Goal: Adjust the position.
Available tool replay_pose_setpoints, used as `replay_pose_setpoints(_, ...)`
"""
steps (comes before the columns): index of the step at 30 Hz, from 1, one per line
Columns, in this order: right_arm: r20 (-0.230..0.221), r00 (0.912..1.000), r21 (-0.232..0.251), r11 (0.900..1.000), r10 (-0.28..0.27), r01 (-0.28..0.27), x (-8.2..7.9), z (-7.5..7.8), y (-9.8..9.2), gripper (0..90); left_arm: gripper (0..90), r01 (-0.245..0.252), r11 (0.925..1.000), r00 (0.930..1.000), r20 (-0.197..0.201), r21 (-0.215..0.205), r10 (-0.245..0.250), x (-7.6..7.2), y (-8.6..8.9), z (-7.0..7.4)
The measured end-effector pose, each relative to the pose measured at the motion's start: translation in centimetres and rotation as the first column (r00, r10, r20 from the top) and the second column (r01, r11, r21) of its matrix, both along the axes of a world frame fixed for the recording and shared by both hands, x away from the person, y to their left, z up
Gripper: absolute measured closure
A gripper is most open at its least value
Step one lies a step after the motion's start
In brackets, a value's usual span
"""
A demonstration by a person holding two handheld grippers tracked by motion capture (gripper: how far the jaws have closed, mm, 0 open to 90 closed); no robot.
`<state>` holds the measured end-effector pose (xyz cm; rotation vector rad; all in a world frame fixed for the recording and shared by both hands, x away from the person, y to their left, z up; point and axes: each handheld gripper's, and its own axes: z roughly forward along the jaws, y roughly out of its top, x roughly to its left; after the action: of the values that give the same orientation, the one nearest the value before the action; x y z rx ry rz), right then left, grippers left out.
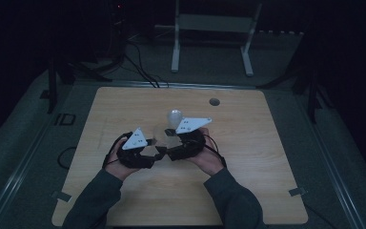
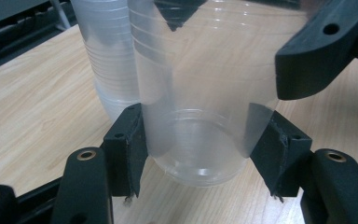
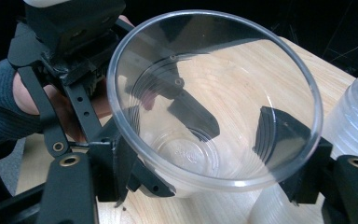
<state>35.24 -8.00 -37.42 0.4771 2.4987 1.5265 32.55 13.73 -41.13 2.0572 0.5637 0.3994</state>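
Both your hands are in close at the middle of the wooden table (image 1: 248, 157), and the clear plastic cup (image 1: 161, 135) sits right between the two tools. Your left gripper (image 2: 198, 149) is pinching that cup near its base: in the left gripper view the two black pads press flat against opposite sides of the wall, just above the bottom ring, and the cup stands upright with its base close over the wood. Your right gripper (image 3: 214, 158) has the same cup too: in the right gripper view you look down into the open mouth, and its jaws sit tight against the outside of the wall on either side, below the rim, with the cup tilted toward the camera. Through the clear wall there you can see your left gripper on the far side, with your left hand (image 3: 65, 100) and a dark sleeve behind it. Just beside the held cup is a stack of cups (image 2: 109, 60), nested together, its side close to the held cup's wall; whether they touch, you can't tell. From the high view, the stack (image 1: 174, 116) stands a little beyond the grippers, with both grey plates angled in toward it.
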Motion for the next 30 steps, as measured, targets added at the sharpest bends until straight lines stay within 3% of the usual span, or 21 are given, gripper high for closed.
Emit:
replay_pose_setpoints(14,-0.045,0.9986,0.098,0.995,0.028,-0.024,0.23,-0.03,-0.83,25.3,40.9,0.016,0.9986,0.9998,-0.008,-0.049,-0.017,-0.04,0.03,-0.05)
replay_pose_setpoints(30,-0.039,0.9981,0.191,0.981,0.047,-0.038,0.08,0.06,-1.01,23.4,41.1,0.043,0.9908,0.9989,-0.015,-0.129,-0.045,-0.01,0.12,-0.13)
